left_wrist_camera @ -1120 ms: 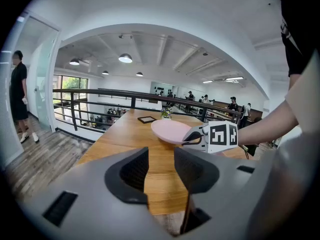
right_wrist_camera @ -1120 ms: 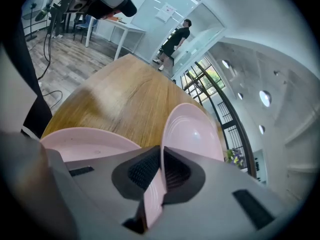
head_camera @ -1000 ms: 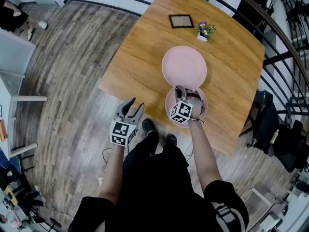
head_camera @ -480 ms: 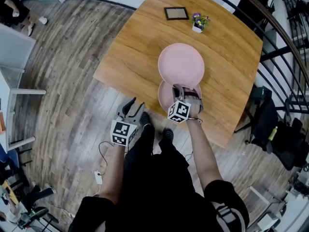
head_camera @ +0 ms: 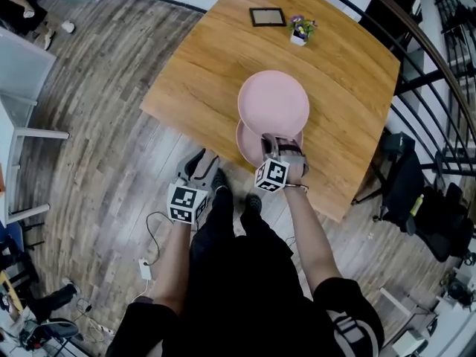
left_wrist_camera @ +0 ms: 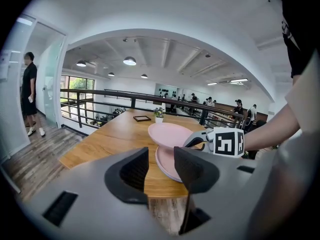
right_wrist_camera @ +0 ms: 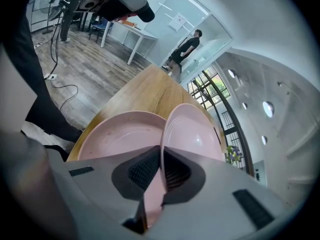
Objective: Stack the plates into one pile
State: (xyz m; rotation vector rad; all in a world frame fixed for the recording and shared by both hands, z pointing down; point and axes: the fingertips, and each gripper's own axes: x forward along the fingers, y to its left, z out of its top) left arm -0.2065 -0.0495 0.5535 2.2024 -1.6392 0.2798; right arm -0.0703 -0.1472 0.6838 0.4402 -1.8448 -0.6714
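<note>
A wood-plank floor (head_camera: 89, 140) fills the far left, beside the light wooden worktop (head_camera: 201, 65). The left gripper (head_camera: 205, 161) hangs over that floor, just off the worktop's near edge and apart from the plates. Its fingers (left_wrist_camera: 131, 176) stand spread with nothing between them. Through the gap only the worktop's edge and the plates beyond show.

Toward the middle, the lower plate (head_camera: 247, 143), pink, lies flat on the worktop close to its near edge. The upper plate (head_camera: 273, 103), also pink, covers the lower plate's far part and reaches farther across the worktop. In the left gripper view the upper plate sits higher than the lower one. Whether the two touch, I cannot tell.

The right gripper (head_camera: 277, 141) comes in from the near side, above the lower plate. Its fingers (right_wrist_camera: 144, 171) are pinching the near rim of the upper plate, one on each face. In the right gripper view the rim runs edge-on between them.

At the worktop's far end lies a dark picture frame (head_camera: 267, 16). Just to its right stands a small potted plant (head_camera: 300, 30) with purple flowers. A dark railing (head_camera: 439, 73) curves past the worktop's right side.
</note>
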